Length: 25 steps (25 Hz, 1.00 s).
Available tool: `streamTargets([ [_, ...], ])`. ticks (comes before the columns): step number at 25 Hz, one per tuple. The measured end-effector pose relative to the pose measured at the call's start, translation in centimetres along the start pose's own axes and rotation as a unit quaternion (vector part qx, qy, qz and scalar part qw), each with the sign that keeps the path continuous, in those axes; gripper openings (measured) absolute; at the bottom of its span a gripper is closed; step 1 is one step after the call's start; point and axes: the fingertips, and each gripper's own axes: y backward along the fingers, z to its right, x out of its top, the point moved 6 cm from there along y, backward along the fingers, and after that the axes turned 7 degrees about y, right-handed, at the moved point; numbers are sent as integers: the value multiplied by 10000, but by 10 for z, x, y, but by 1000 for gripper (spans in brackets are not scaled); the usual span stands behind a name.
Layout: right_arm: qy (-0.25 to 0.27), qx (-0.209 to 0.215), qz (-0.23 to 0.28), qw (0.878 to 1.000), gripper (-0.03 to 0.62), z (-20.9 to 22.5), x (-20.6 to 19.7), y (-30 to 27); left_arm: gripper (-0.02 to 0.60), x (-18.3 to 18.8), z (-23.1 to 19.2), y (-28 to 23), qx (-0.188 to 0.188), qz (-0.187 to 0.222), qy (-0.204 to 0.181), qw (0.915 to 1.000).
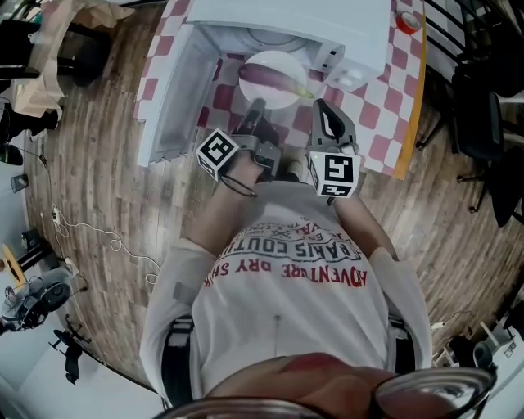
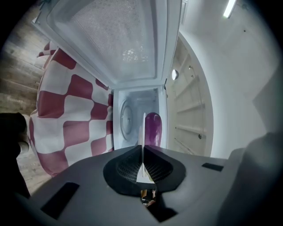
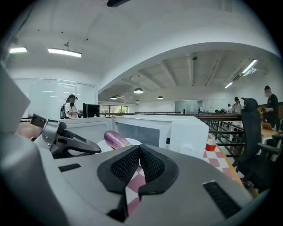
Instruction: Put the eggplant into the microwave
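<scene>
A purple eggplant lies on a white plate held in front of the open white microwave. My left gripper is shut on the plate's near rim. In the left gripper view the plate shows edge-on between the pads, with the eggplant beside it and the microwave's cavity and glass turntable behind. My right gripper hovers just right of the plate, shut and empty. The right gripper view shows its closed jaws, the eggplant and the left gripper.
The microwave door swings open to the left over a red-and-white checked cloth. A small red cup stands at the table's far right. Black office chairs stand right of the table, and people stand far off in the room.
</scene>
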Motion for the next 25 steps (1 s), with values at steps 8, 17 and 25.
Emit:
streamTargets([
  [8,-109,105,-271,9995,26,0,-11,-50,34,42,-20,-45,105,102,89,9999],
  [17,-144,-190,-409,9989,26,7,-16,-95,34,67,-44,-96,190,23,153,9997],
  [25,-215,-154,-557,9981,26,7,-19,-115,34,87,-55,-127,304,4,-11,9995],
])
